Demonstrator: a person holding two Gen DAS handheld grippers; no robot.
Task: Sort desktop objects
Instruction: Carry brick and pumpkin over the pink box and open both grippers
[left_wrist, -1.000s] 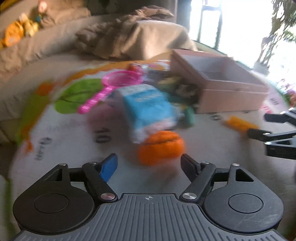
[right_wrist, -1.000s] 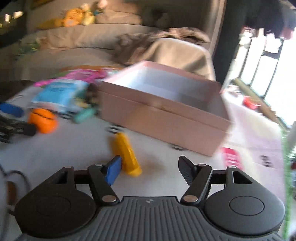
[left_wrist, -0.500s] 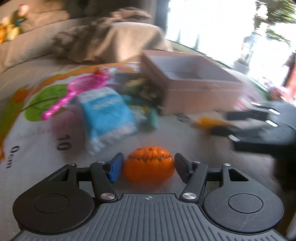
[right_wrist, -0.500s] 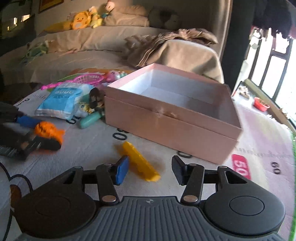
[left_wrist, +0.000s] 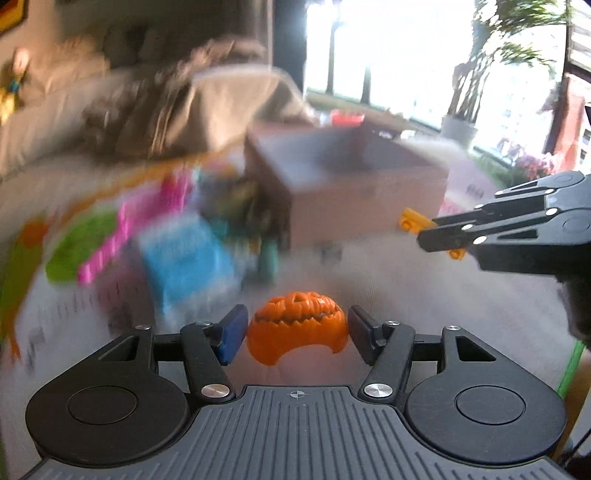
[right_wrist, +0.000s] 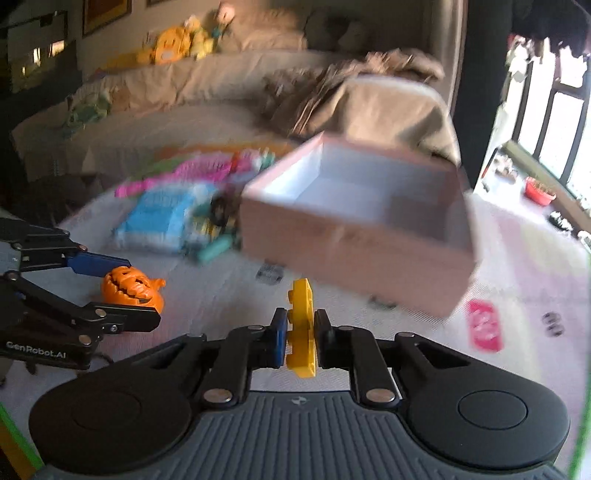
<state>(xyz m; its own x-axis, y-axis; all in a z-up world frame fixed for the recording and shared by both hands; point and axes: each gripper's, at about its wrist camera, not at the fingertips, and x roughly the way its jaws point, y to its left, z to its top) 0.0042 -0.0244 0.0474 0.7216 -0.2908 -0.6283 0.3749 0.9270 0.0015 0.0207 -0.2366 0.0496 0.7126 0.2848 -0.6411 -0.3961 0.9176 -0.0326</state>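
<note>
My left gripper (left_wrist: 295, 332) is shut on an orange toy pumpkin (left_wrist: 297, 325), tilted and lifted off the mat; it also shows in the right wrist view (right_wrist: 131, 286). My right gripper (right_wrist: 300, 338) is shut on a yellow toy brick (right_wrist: 301, 325), also visible in the left wrist view (left_wrist: 413, 220). An open pink cardboard box (right_wrist: 369, 236) stands just beyond the brick; its inside looks empty. A pile of toys with a blue packet (right_wrist: 162, 218) and a pink net (left_wrist: 122, 236) lies left of the box.
Everything lies on a play mat (right_wrist: 221, 295) printed with numbers. A sofa with a crumpled blanket (right_wrist: 354, 88) and plush toys (right_wrist: 177, 40) runs along the back. Bright windows (left_wrist: 388, 55) stand at the right. The left gripper (right_wrist: 74, 295) hovers left of my right one.
My left gripper closed on the pumpkin and lifted it. My right gripper closed on the yellow brick and raised it toward the box. Both views are blurred by motion.
</note>
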